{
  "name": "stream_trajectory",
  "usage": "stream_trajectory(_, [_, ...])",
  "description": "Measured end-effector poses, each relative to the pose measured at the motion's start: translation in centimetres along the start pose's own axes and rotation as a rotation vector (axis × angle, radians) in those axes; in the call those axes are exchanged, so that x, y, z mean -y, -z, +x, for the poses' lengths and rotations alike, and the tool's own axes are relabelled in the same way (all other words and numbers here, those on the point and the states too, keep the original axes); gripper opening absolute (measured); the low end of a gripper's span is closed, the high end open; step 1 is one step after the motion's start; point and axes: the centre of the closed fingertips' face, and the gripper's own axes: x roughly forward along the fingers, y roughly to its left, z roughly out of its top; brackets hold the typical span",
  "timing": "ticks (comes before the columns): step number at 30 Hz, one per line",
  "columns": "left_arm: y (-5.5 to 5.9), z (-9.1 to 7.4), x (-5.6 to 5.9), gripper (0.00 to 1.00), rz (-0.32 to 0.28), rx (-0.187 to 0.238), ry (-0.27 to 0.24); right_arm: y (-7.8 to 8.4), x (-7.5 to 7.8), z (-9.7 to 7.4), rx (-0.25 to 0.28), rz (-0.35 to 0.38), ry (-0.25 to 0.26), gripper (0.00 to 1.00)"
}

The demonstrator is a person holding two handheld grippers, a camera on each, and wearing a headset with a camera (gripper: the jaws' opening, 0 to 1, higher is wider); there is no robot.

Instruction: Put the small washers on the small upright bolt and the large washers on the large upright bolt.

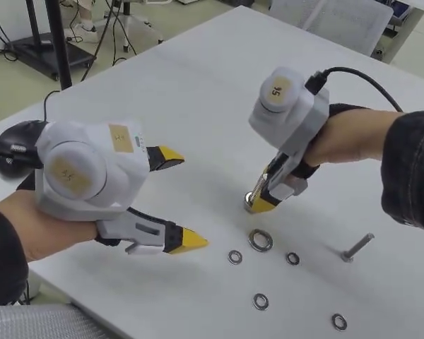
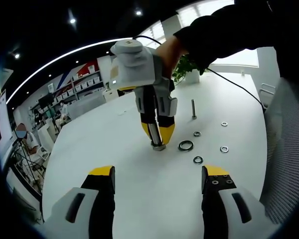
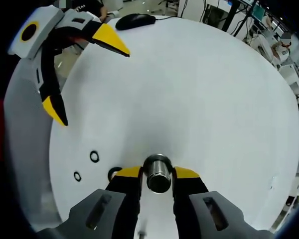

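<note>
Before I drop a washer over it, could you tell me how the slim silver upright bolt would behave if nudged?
The slim silver bolt stands free on a narrow base, tall and thin, so a sideways nudge would probably tip it. Being metal, it should stay rigid. Fallen, its round shank would likely roll on the smooth white table.

Upper centre of the head view: a round tan sticker (image 1: 278, 90) on the right gripper (image 1: 259, 204) reads, perhaps, "15". The left gripper (image 1: 186, 200) has stickers (image 1: 71, 173) with marks too faint to read.
</note>
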Motion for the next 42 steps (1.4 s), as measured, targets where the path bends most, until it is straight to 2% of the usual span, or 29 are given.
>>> stream_trajectory(5, [0.0,0.0,0.0,0.7,0.0,-0.004,0.002,0.1,0.0,-0.2,0.013,-0.001,0.002,0.28])
stream_trajectory(24, [-0.7,0.1,0.0,0.7,0.021,-0.004,0.014,1.0,0.6,-2.5,0.04,0.027,0.054,0.29])
stream_trajectory(32, [-1.0,0.1,0.0,0.7,0.033,-0.009,0.017,1.7,0.1,-3.4,0.046,0.037,0.072,0.29])
stream_trajectory(42, [-1.2,0.0,0.0,0.7,0.037,-0.015,0.021,2.6,-0.9,-3.8,0.051,0.045,0.078,0.3])
